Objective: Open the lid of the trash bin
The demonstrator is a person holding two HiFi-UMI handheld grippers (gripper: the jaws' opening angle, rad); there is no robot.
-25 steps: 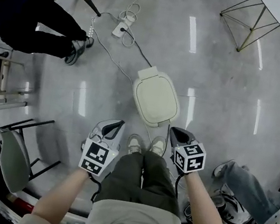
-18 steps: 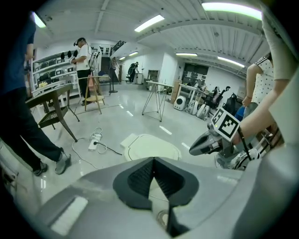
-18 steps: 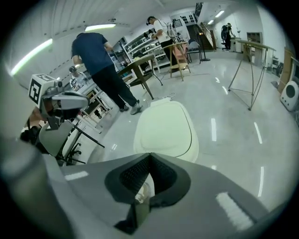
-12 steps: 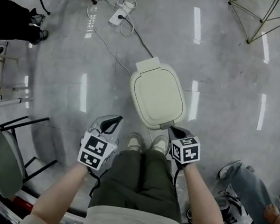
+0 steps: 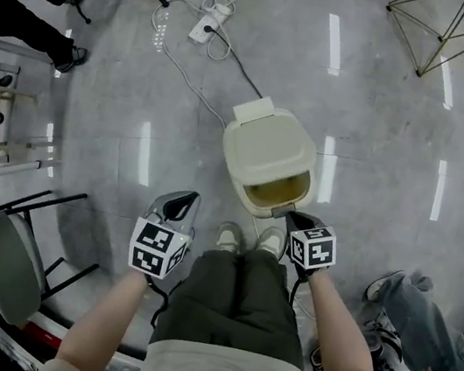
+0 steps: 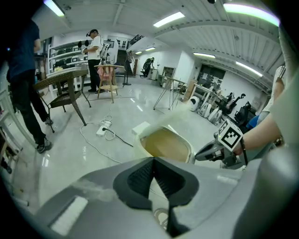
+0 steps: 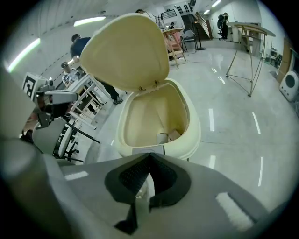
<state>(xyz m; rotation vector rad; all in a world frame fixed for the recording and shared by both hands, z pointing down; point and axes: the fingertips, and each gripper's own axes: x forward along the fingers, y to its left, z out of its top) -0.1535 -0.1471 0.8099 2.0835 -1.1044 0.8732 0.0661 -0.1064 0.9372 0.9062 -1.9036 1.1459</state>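
Observation:
A cream trash bin (image 5: 264,155) stands on the floor just ahead of my shoes. Its lid (image 7: 126,49) is swung up on the rear hinge, and the inside (image 7: 154,116) shows, with a few scraps at the bottom. My right gripper (image 5: 289,219) is shut, and its tip is at the bin's front rim, right by a grey latch tab (image 7: 148,150). My left gripper (image 5: 181,202) is shut on nothing and hovers left of the bin, apart from it. In the left gripper view the bin (image 6: 166,144) shows with its lid blurred, and the right gripper (image 6: 210,151) beside it.
A power strip with cable (image 5: 209,25) lies behind the bin. A chair (image 5: 9,265) is at the left and a wire-frame table (image 5: 437,30) far right. A seated person's legs (image 5: 410,309) are at my right. Another person's feet (image 5: 68,58) are far left.
The bin's lid was flat shut and now stands raised, so the inside shows. My right gripper has stayed at the front rim. The left gripper has hardly moved.

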